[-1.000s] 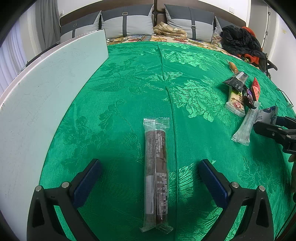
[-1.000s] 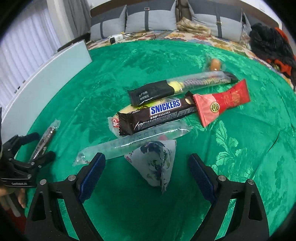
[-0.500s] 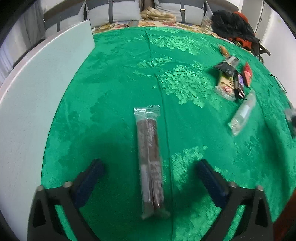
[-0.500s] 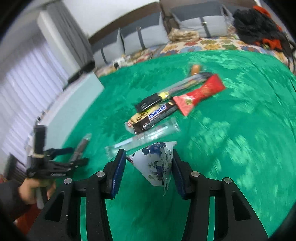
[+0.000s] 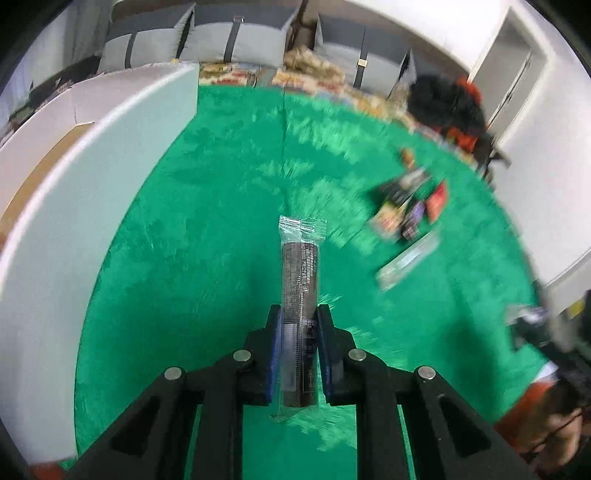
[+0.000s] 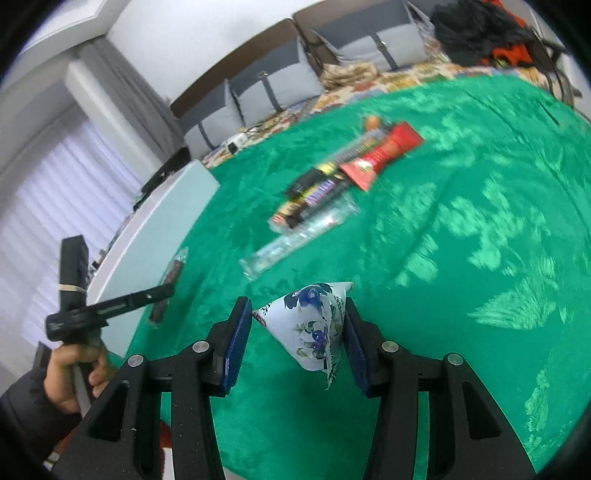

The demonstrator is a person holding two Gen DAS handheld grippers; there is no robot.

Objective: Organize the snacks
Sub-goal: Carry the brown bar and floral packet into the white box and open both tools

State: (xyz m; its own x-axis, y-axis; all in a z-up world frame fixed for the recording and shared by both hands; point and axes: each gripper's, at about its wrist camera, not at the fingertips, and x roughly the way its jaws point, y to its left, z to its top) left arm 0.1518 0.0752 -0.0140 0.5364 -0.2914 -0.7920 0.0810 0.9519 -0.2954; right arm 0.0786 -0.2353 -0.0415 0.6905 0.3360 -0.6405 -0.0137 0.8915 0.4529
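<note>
My left gripper [image 5: 298, 325] is shut on a long dark snack stick in a clear wrapper [image 5: 300, 266] and holds it above the green cloth; the stick also shows in the right wrist view [image 6: 168, 284]. My right gripper [image 6: 297, 332] is shut on a white triangular pouch with blue flowers [image 6: 314, 325], lifted off the cloth. A pile of snacks lies beyond: a clear tube pack [image 6: 299, 236], a Snickers bar [image 6: 317, 195] and a red packet [image 6: 384, 153]. The pile is blurred in the left wrist view [image 5: 410, 210].
A white box [image 5: 92, 206] with an open top stands along the left side of the green cloth [image 5: 221, 221]. Grey cushions [image 6: 280, 85] and dark clothes [image 6: 480, 26] lie at the back. The left gripper's handle and hand [image 6: 77, 321] show at the right wrist view's left.
My left gripper closed on the dark snack stick and lifted it. My right gripper closed on the flowered pouch and raised it away from the pile.
</note>
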